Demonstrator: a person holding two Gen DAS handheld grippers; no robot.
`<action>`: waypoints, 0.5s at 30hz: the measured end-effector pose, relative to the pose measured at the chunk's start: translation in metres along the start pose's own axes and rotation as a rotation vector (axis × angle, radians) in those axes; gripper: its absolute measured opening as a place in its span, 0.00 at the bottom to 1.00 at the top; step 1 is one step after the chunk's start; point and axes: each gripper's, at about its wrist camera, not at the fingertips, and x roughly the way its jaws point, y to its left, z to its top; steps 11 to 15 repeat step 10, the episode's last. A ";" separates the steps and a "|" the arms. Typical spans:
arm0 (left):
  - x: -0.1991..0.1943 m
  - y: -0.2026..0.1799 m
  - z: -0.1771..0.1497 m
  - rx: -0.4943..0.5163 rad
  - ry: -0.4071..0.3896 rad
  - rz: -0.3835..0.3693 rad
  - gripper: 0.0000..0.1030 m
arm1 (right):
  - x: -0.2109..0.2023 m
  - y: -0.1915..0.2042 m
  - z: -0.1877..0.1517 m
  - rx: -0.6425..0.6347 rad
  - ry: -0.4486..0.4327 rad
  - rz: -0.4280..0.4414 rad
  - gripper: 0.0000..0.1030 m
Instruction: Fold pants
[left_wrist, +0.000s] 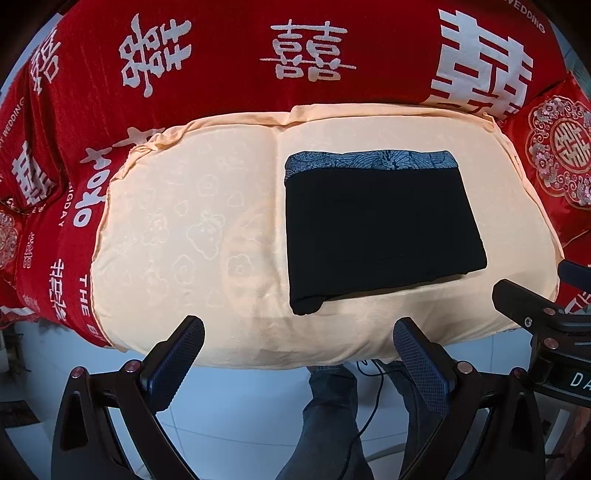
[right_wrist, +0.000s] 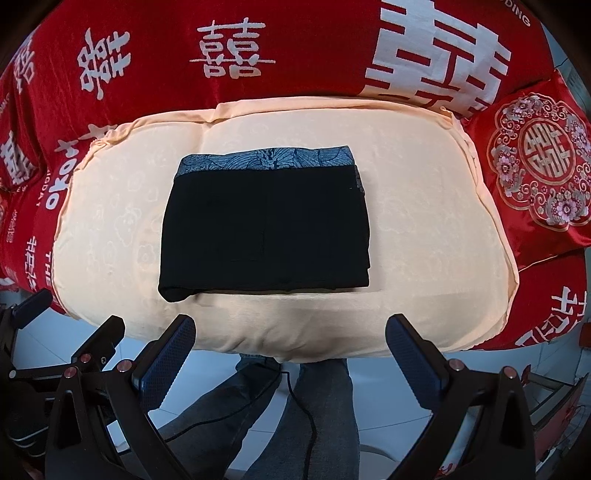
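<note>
A pale peach cushion (left_wrist: 166, 229) with a faint embossed cloud pattern sits on a red bedspread (left_wrist: 229, 92) printed with large white double-happiness characters. A red embroidered pillow (right_wrist: 535, 162) lies at the cushion's right end, and pale floor tiles (left_wrist: 229, 417) show below the near edge, where the person's jean-clad legs (right_wrist: 325, 417) and a thin black cable (right_wrist: 306, 406) are visible.

The pants (right_wrist: 266, 221) lie folded into a compact black rectangle on the cushion, right of centre in the left wrist view and near the middle in the right wrist view. The long axis runs left to right along the cushion; the grey-blue patterned waistband (right_wrist: 266, 160) forms the far edge, and the near left corner bulges slightly (a rounded fold).

The left gripper (left_wrist: 299, 362) hovers off the cushion's near edge, fingers spread wide, holding nothing. The right gripper (right_wrist: 291, 362) hovers likewise, wide apart and empty, clear of the pants.
</note>
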 end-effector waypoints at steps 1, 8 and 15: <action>0.000 0.000 0.000 0.000 0.000 0.000 1.00 | 0.000 0.001 0.000 -0.001 0.000 0.000 1.00; -0.001 0.002 0.001 0.005 -0.012 0.003 1.00 | 0.002 0.001 0.000 0.005 0.004 -0.007 1.00; 0.000 0.003 0.001 0.001 -0.007 -0.005 1.00 | 0.002 0.000 0.001 0.009 0.006 -0.008 1.00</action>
